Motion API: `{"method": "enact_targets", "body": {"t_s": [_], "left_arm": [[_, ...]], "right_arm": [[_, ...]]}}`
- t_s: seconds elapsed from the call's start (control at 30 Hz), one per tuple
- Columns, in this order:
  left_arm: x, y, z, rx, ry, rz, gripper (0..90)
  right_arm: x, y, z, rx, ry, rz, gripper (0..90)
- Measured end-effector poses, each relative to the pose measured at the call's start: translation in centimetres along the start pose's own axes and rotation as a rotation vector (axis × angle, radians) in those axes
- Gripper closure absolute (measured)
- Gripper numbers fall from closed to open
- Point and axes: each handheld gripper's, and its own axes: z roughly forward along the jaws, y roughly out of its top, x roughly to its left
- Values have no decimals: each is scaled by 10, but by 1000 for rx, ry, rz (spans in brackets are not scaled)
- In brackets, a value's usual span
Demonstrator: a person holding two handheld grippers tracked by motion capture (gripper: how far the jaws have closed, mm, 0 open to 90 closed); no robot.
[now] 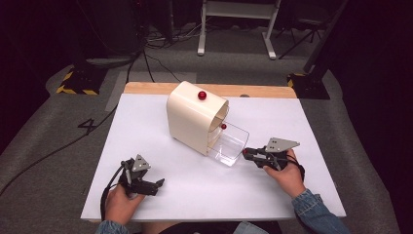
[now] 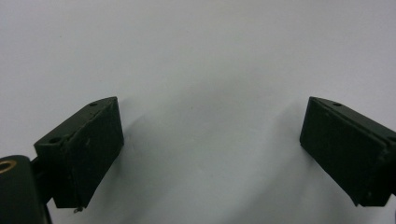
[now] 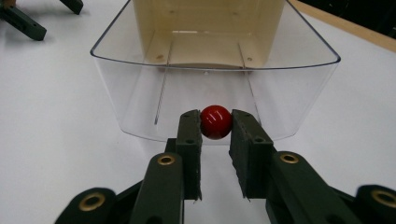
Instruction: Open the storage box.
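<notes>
Cream box with clear drawer drawn out by its red knob; two hand-held grippers at a white table.

High view: cream rounded plastic box (image 1: 192,117) stands mid-table (image 1: 160,195), red ball knob (image 1: 202,95) on top; clear curved plastic drawer (image 1: 229,144) projects toward the right gripper (image 1: 247,154); left gripper (image 1: 158,185) lies well apart. Left gripper view: matte black jaws spread wide, holding nothing, above bare white surface. Right gripper view: jaws clamp the drawer's glossy small red knob (image 3: 215,122). Risk, as judged: the smooth round knob could slip from the flat pads, or an unbraced pull could drag the light box.
</notes>
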Motion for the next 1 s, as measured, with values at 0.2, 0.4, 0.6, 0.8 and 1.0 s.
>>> {"method": "enact_targets", "body": {"t_s": [0.2,0.4,0.6,0.8,1.0], "left_arm": [[0,0,0,0,2,4,64],[0,0,0,0,2,5,64],[0,0,0,-2,2,6,64],[0,-1,0,-6,8,8,65],[0,-1,0,-5,6,5,65]], "right_arm": [[0,-7,2,21,-21,-2,646],[2,-13,-9,13,-42,12,599],[4,-18,-32,-4,-80,44,573],[6,-14,-54,-25,-113,57,561],[8,8,-71,-51,-118,41,562]]}}
